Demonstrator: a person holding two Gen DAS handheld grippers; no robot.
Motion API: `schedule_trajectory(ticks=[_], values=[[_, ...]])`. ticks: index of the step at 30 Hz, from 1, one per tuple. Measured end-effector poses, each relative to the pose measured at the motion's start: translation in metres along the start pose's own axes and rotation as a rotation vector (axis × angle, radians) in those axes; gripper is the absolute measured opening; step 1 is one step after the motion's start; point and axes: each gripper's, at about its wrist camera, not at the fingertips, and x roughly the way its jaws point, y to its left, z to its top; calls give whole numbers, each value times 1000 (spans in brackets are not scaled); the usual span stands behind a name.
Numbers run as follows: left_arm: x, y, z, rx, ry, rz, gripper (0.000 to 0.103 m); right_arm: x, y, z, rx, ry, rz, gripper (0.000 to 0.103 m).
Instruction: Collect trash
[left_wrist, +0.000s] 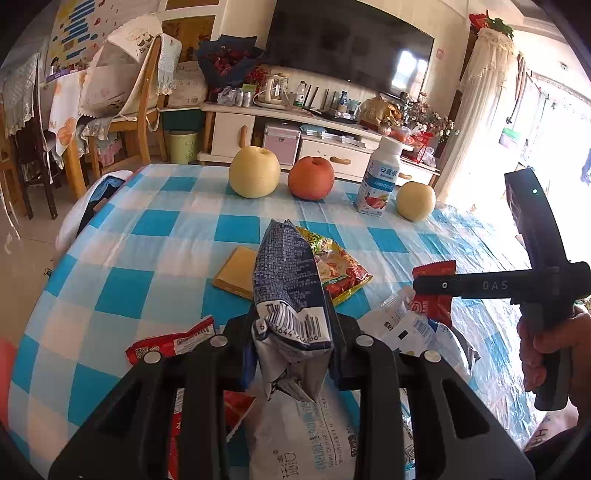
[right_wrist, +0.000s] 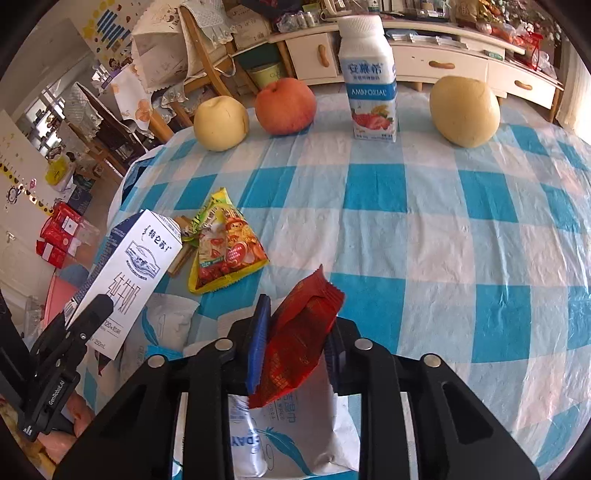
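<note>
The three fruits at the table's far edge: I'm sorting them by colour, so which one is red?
The middle fruit, a reddish-orange apple between the pale yellow pear and the yoghurt bottle; the other two are yellow.

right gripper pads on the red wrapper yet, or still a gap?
Touching. The right wrist view shows the right gripper with both pads pressed on the red wrapper, which is creased between them and lifted off the checked tablecloth.
</note>
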Motion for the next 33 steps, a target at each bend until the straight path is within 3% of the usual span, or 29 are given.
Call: schedule_trajectory(ticks=[6, 13, 23, 33], values=[[-4, 13, 1, -47, -13, -17, 31, -12, 18, 7, -35, -52, 2, 16], [-20, 31, 5, -101, -52, -33, 31, -25, 39, 15, -55, -128, -13, 14], [-58, 63, 17, -170, -140, -19, 31, -52, 105, 22, -94, -208, 121, 14], [-120, 135, 25, -300, -254, 98, 31, -60, 224, 17, -246, -231, 300, 14]])
